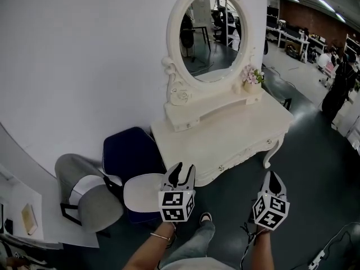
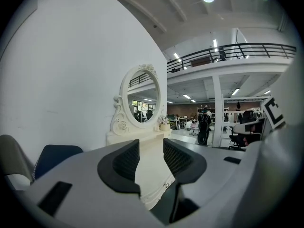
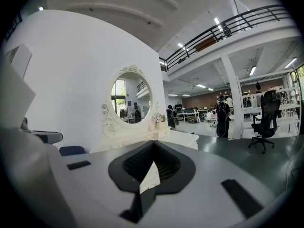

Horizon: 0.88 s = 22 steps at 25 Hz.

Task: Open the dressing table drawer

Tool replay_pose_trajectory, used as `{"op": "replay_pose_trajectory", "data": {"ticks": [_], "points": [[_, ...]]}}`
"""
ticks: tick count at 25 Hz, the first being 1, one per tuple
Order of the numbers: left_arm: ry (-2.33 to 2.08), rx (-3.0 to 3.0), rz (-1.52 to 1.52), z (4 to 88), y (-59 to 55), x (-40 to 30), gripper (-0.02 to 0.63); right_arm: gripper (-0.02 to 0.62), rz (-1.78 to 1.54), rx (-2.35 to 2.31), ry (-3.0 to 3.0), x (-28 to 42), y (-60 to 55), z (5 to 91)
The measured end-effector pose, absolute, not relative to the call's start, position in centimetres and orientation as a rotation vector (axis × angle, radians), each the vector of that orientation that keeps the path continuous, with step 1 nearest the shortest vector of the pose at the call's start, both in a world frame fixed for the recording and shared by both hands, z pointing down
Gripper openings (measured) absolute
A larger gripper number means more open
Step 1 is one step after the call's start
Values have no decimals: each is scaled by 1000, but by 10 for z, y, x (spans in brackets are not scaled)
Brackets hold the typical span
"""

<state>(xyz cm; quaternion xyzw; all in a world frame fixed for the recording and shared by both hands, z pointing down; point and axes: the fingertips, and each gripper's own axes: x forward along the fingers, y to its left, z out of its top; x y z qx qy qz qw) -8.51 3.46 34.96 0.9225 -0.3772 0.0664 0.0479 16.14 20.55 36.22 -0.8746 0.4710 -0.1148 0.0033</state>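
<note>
The white dressing table (image 1: 225, 128) with an oval mirror (image 1: 211, 35) stands against the wall. Its front drawer (image 1: 244, 152) is closed and carries a small knob (image 1: 220, 167). My left gripper (image 1: 181, 173) hovers open just short of the table's front left edge, nothing between its fingers. In the left gripper view the table front (image 2: 149, 175) and a knob (image 2: 165, 184) show through the gap of the left gripper (image 2: 151, 158). My right gripper (image 1: 274, 178) floats below the table's right front, fingertips together, holding nothing. The right gripper (image 3: 152, 146) points toward the table (image 3: 183, 137).
A dark blue chair (image 1: 128, 151), a grey chair (image 1: 84, 190) and a white round stool (image 1: 143, 191) crowd the table's left side. A flower pot (image 1: 251, 76) sits on the table shelf. A person in black (image 1: 340, 86) stands far right.
</note>
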Motion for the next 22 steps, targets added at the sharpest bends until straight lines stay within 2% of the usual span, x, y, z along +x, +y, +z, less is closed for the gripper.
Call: {"op": "replay_pose_trajectory", "data": {"ticks": [22], "points": [[-1353,2650,112,351,-182,23,163,8,-256,-2720,1727,285,-29,332]]}}
